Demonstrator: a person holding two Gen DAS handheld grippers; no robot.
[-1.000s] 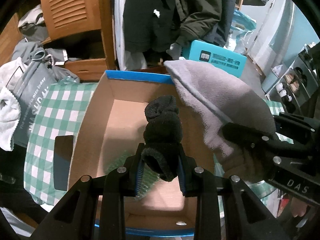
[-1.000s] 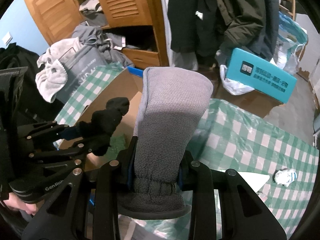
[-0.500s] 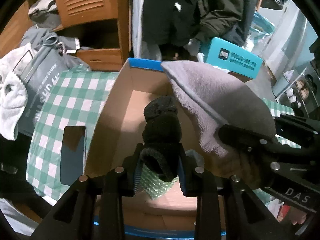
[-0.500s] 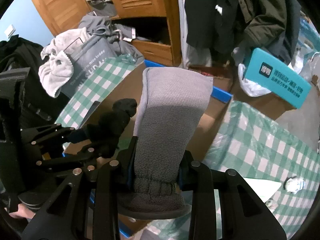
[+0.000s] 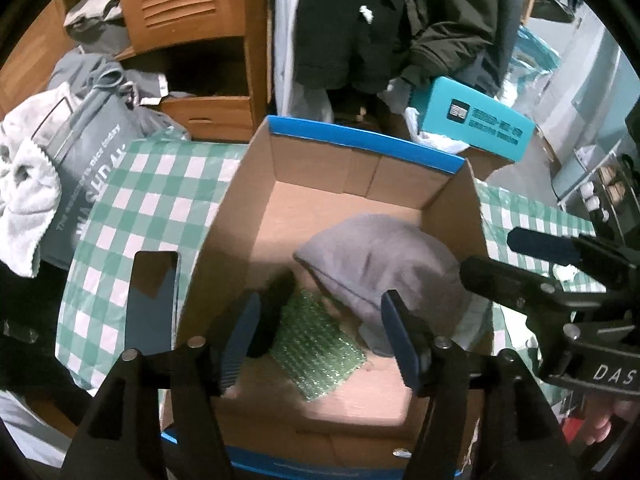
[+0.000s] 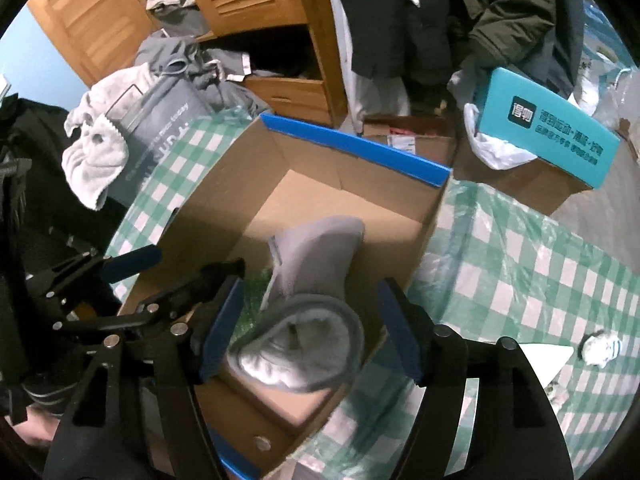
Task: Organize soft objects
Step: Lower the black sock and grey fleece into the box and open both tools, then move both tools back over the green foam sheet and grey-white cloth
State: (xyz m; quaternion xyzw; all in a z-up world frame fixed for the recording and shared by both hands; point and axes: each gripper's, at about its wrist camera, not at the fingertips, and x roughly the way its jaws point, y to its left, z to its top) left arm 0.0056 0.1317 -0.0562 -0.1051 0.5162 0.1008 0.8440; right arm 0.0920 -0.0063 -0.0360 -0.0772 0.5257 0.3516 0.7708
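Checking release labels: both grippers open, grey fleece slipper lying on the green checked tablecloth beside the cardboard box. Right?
Not quite. Both the left gripper and the right gripper are open, but the grey fleece slipper lies inside the blue-rimmed cardboard box, not on the green checked tablecloth. The right wrist view shows it.

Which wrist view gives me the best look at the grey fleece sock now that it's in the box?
The right wrist view: the grey fleece sock shows from its open cuff to its toe, lying in the cardboard box. The left wrist view shows only a blurred grey mound, with no cuff in sight.
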